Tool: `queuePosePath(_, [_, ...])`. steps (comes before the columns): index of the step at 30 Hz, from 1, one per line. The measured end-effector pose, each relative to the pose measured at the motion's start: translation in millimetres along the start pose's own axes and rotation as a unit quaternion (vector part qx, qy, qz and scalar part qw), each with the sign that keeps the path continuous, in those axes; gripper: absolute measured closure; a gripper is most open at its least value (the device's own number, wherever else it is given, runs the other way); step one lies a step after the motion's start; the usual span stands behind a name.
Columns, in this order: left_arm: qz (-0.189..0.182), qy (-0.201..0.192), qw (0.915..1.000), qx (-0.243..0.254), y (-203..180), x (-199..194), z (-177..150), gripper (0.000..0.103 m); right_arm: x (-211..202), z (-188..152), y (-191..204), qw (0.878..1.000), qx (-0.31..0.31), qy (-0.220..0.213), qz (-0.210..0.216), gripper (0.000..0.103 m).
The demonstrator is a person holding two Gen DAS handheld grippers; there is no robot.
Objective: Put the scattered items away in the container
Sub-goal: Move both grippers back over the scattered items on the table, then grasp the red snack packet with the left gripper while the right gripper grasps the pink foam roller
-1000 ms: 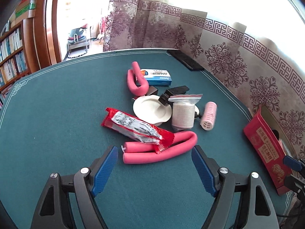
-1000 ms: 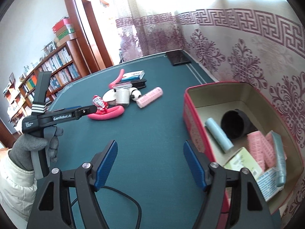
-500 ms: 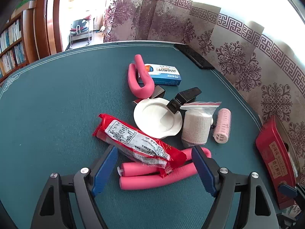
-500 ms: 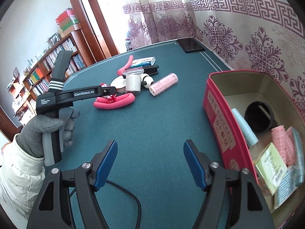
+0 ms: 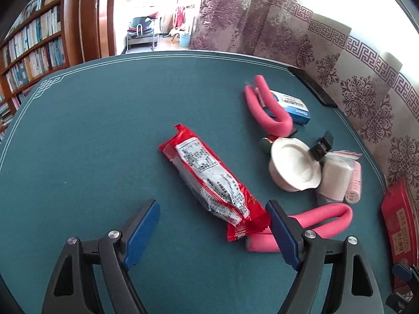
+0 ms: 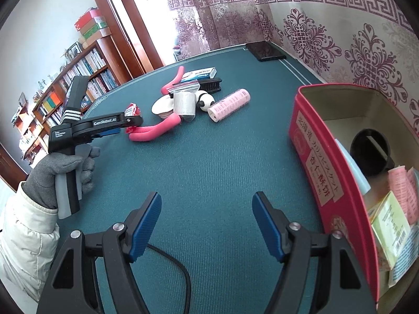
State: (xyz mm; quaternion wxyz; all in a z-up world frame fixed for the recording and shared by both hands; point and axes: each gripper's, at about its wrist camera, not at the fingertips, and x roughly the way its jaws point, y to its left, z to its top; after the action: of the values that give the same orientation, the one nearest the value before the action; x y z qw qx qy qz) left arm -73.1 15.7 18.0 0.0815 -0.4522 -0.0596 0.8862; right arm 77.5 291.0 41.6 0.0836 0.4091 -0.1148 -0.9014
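- The left gripper [image 5: 210,225], gripped by a grey-gloved hand [image 6: 60,172] on a white padded sleeve [image 6: 23,235], points down over the green tabletop [image 5: 91,144]. Its blue jaws are opening; the near end of the red snack packet [image 5: 212,183] lies between them, and neither pad presses on it.
- That packet lies slantwise toward the middle of the tabletop, its near end lapping over a bent pink foam roller [image 5: 314,222].
- Further toward the curtained far edge lie a white dish [image 5: 293,164], a bagged white roll [image 5: 335,175], a pale pink hair curler [image 6: 229,102], a black clip [image 5: 323,144], a second pink foam roller [image 5: 267,115] and a blue-and-white box [image 5: 293,104].
- The right gripper [image 6: 207,222] hangs over bare cloth near the front edge, jaws wide apart, nothing between them.
- The red tin [image 6: 314,157] stands at the right edge of the tabletop, lid off, with a black round thing [image 6: 369,154], pink curlers [image 6: 400,183] and paper packets [image 6: 390,225] inside.
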Motion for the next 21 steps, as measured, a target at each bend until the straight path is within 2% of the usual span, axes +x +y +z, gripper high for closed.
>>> queuePosePath(4, [0.02,-0.002,0.9997,-0.01,22.1,-7.2,-7.0,0.019,2.3,-0.1,2.2,1.0,-0.002,0.002,0.003,0.027])
queuePosePath(8, [0.024,-0.008,0.9994,-0.023,32.1,-11.1,-6.0,0.019,4.4,0.8,5.2,1.0,-0.004,0.004,0.005,0.027])
queuePosePath(17, [0.025,-0.015,0.9996,-0.004,13.9,6.5,16.4,0.019,8.6,3.4,10.9,1.0,-0.012,0.006,0.002,0.027])
queuePosePath(21, [0.059,-0.023,0.9979,0.009,11.3,18.1,23.9,0.019,12.8,8.6,11.3,1.0,-0.011,0.006,0.001,0.027])
